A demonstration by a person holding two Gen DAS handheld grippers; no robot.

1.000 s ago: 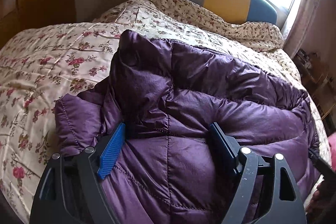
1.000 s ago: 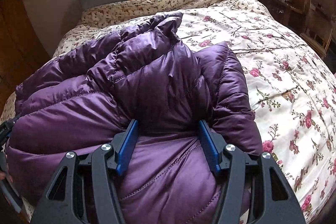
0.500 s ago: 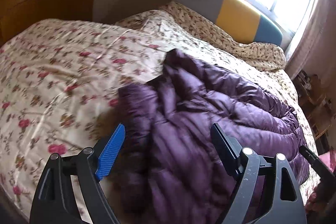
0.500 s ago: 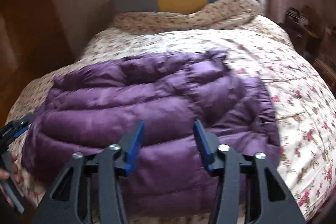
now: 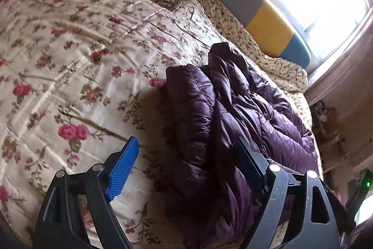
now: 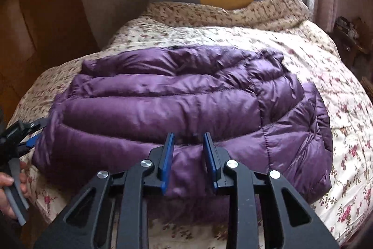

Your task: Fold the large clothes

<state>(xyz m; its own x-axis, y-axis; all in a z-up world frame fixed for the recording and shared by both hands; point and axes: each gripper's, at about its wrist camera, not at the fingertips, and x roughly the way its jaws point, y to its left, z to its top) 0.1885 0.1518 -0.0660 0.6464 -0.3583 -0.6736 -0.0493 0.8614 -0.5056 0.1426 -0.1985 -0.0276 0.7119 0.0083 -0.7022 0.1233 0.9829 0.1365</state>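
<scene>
Lying folded on a floral bedspread (image 6: 326,57), a purple down jacket (image 6: 177,104) fills the bed. Left hand-held gripper (image 5: 186,155) gapes wide, empty. Right hand-held gripper (image 6: 188,144), just narrowing, grips nothing.

My left gripper (image 5: 186,151) is a black plastic frame with triangular cut-outs, round silver rivets at the joints and ribbed blue pads (image 5: 123,169) on the fingers. My right gripper (image 6: 188,141) is built the same: black linkage arms, silver rivets, flat blue pads (image 6: 166,160). A grey trigger lever (image 6: 16,188) sits under my left hand (image 6: 9,190).
</scene>
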